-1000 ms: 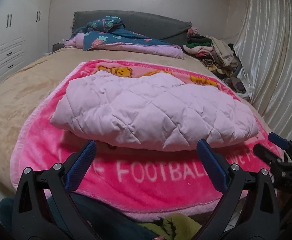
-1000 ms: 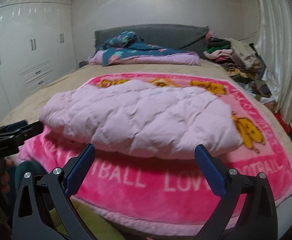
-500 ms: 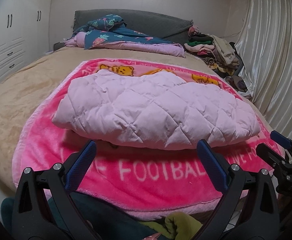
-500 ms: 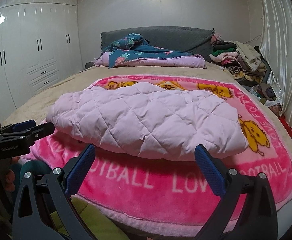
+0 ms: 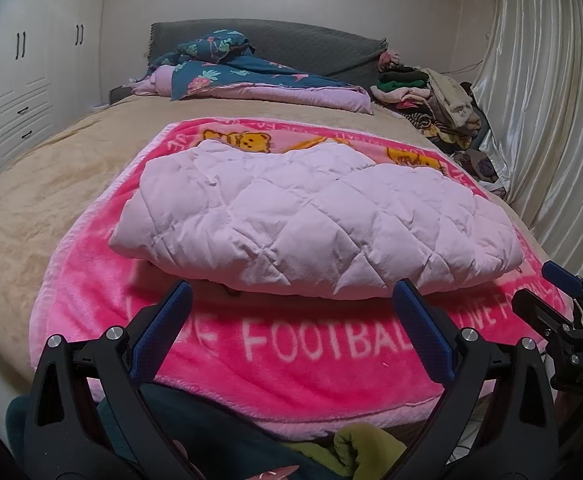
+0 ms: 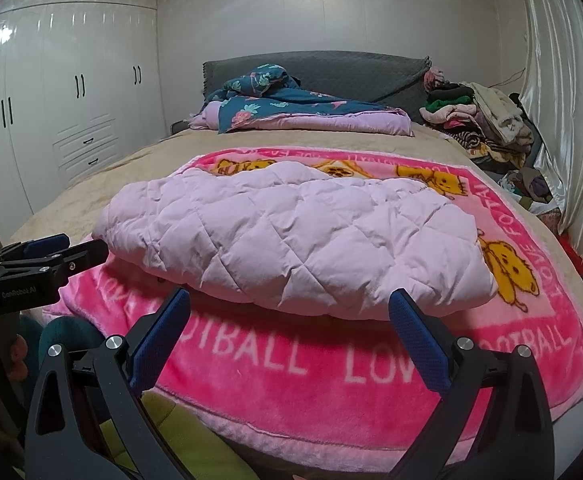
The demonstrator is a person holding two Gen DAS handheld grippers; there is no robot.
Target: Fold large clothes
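A pale pink quilted garment (image 5: 315, 224) (image 6: 291, 240) lies folded into a thick oblong on a bright pink fleece blanket (image 5: 291, 344) (image 6: 331, 364) spread over the bed. My left gripper (image 5: 291, 300) hangs open just short of the garment's near edge, nothing between its blue-padded fingers. My right gripper (image 6: 289, 308) is likewise open and empty, in front of the same near edge. Each gripper shows in the other's view: the right one (image 5: 547, 292) at the far right, the left one (image 6: 75, 248) at the far left beside the garment's left end.
The bed carries a tan cover (image 5: 43, 184), with a floral quilt (image 5: 251, 76) bundled at the grey headboard. A heap of clothes (image 6: 479, 120) sits at the back right beside a shiny curtain (image 5: 551, 120). White wardrobes (image 6: 63, 112) line the left wall. Green and teal cloth (image 5: 355, 448) lies below the grippers.
Both grippers have drawn back slightly and lifted a little; the garment sits lower and farther in view. It lies where it was, untouched.
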